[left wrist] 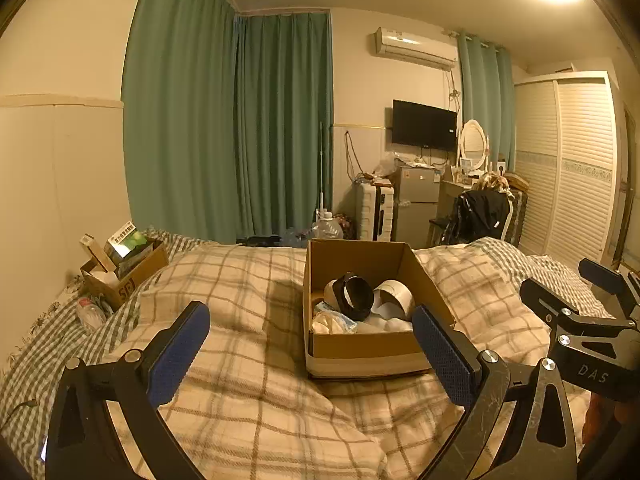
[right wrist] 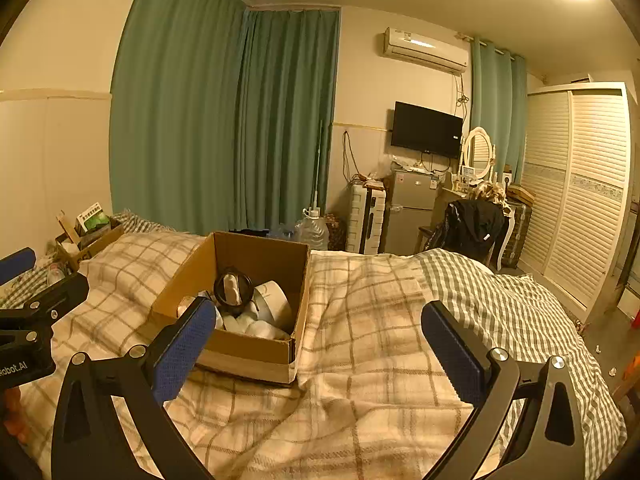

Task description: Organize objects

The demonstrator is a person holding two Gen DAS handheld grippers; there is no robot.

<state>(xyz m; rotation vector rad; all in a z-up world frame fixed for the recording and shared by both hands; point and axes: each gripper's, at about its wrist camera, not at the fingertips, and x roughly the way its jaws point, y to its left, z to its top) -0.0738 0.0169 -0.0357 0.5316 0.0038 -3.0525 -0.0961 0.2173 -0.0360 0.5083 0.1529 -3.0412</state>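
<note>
At the far left, against the wall, we see a smaller carton with packets standing in it, and a plastic bottle lying on the checked sheet just beside it. Both are well apart from our tools.

Our left gripper hangs over the plaid duvet with its blue pads spread wide and nothing between them. The open cardboard box sits ahead of it and slightly to its right; the box's near wall falls between the two pads in that camera, so this tool lines up with it almost directly.

Inside the box lie a black ring-shaped item, a white roll touching it on the right, and crumpled pale wrapping at the near left corner; what the ring really is we cannot say in this dim, warped view.

Our right gripper is also splayed and empty. From it the box lies ahead and to the left, long axis running away toward the curtains, with its right wall on that tool's side.

We judge the left tool the nearer to the box contents; the right one would have to swing left.
</note>
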